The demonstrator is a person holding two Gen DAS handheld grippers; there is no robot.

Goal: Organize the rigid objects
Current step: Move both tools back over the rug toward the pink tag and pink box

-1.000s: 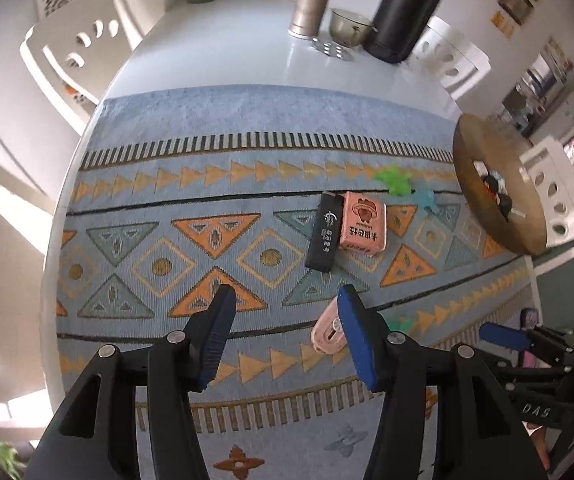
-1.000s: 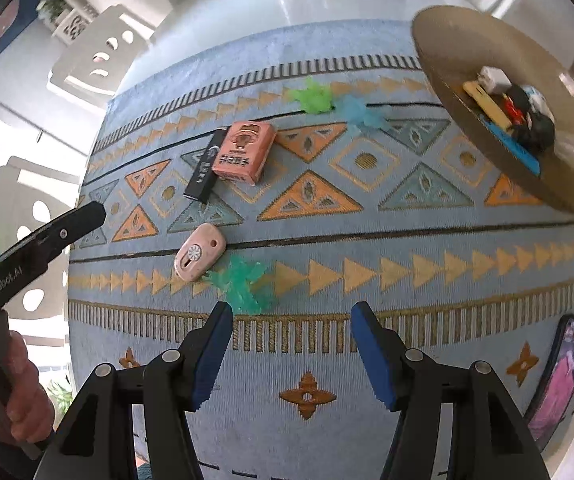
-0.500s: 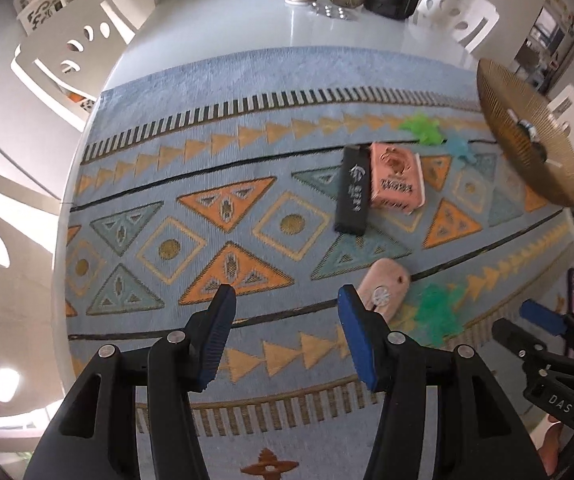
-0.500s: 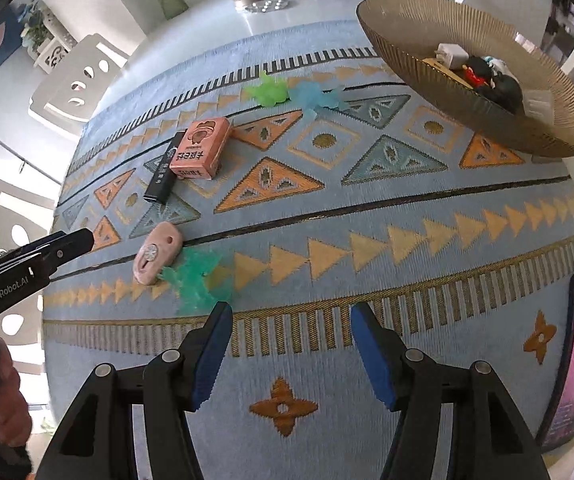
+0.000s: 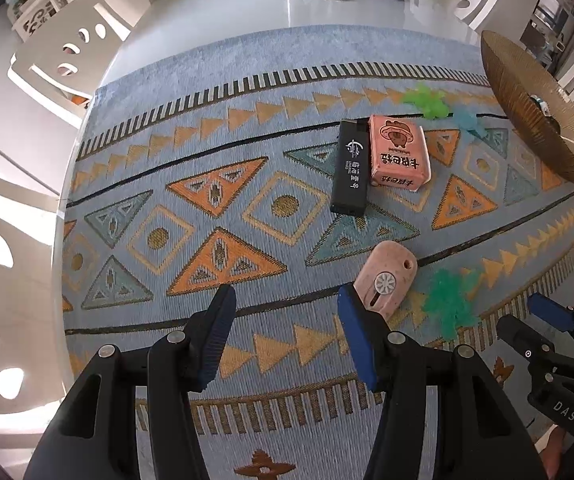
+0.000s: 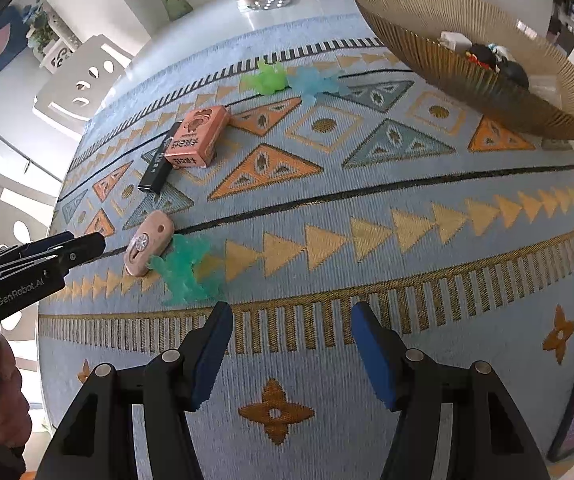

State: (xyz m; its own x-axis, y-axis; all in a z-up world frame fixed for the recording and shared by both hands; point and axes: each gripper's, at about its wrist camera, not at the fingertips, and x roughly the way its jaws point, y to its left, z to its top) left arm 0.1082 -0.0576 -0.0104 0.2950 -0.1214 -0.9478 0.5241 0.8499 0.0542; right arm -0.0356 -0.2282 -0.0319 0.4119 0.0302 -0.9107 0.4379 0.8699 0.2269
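Two sets of tongs hang over the mat (image 6: 367, 208) on my counter (image 5: 223, 4), and both stand open with nothing between their pads. My left tongs (image 5: 283, 320) point down just beside the pink cutter (image 5: 387, 284); the right-hand pad of that pair overlaps the cutter's near end in the left view, but I cannot tell that it touches. My right tongs (image 6: 291, 336) hover over bare mat, a little nearer me than the cutter.

I take the cutter as landmark. The green star (image 6: 185, 268) lies against its right side, touching or nearly so. Beyond the cutter lie the lighter (image 5: 351, 168) and, touching the lighter's right side, the pink box (image 5: 399, 156). Further beyond are two more soft stars, one green (image 6: 269, 78) and one blue (image 6: 313, 82). Well to the right of the cutter sits the bowl (image 6: 427, 36), already holding several small things.

As I read it, the step in hand is picking up the cutter with the left tongs to carry it to the bowl. To do it well I should shift the tongs right until the cutter lies centred between the pads, span its narrow width, and come straight down. The star hugging its side is the snag: the pad on that side must slip between the two, or the soft star gets pinched too.
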